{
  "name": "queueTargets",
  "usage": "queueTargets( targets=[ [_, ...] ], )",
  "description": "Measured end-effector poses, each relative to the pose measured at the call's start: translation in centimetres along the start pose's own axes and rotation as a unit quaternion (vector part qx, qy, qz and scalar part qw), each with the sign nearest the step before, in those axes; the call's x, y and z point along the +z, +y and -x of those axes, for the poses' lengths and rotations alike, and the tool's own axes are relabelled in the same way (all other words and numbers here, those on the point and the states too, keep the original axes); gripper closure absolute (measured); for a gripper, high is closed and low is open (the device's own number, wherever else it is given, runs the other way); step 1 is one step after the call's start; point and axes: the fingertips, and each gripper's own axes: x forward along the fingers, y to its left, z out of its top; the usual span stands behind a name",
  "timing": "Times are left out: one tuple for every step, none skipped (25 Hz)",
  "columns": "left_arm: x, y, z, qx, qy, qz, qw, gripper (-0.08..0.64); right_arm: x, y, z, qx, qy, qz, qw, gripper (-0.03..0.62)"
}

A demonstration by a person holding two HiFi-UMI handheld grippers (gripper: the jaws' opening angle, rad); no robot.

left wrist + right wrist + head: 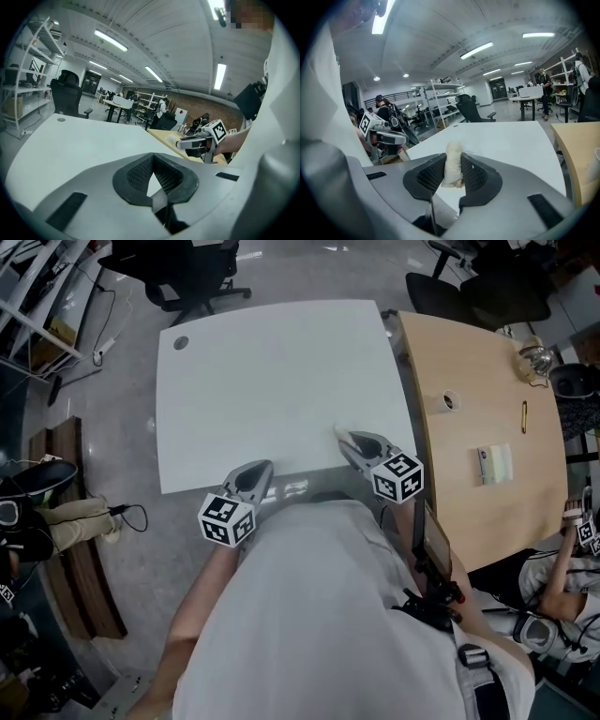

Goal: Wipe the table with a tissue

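tissue clamped in right gripper, at near edge of table

table (272, 381): white, bare top, with a round grommet (181, 342) at its far left corner.
desk (487, 427): wooden, butts against the table's right side.
shirt (328, 615): pale, on the person standing at the table's near edge.
chair (187, 273): black, on the floor beyond the table's far edge.

right gripper (453, 159): held over the table's near edge, toward the near right corner. jaws pressed onto a rolled white tissue (452, 164), which stands up between the pads and pokes out past the tips. in the head view the tissue sits just inside the table's near edge; cannot tell whether it touches the top.

left gripper (153, 157): at the table's near edge, about mid-width, left of the right gripper and apart from it. jaw tips meet, nothing between the pads; only the table top shows through the gap behind the tips.

small items lie on the desk, right of the table: a notepad (494, 465), a tape roll (451, 401), a yellow pen (524, 416).
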Motion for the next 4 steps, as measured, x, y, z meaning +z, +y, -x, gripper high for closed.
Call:
queueTargets(
  targets=[
    [-0.02,-0.01,0.07,0.0,0.0,0.0,1.0,0.555,0.1,0.1,0.01,0.0,-0.001,0.001,1.0,0.495],
    [-0.01,0.0,0.15,0.0,0.001,0.0,1.0,0.555,0.21,0.21,0.01,0.001,-0.001,0.003,1.0,0.495],
    [0.01,0.02,0.24,0.0,0.001,-0.001,1.0,0.555,0.34,0.32,0.01,0.002,-0.002,0.004,1.0,0.495],
    [0.04,0.05,0.32,0.001,0.0,-0.001,1.0,0.555,0.46,0.42,0.0,0.002,-0.002,0.006,1.0,0.495]
  ],
)
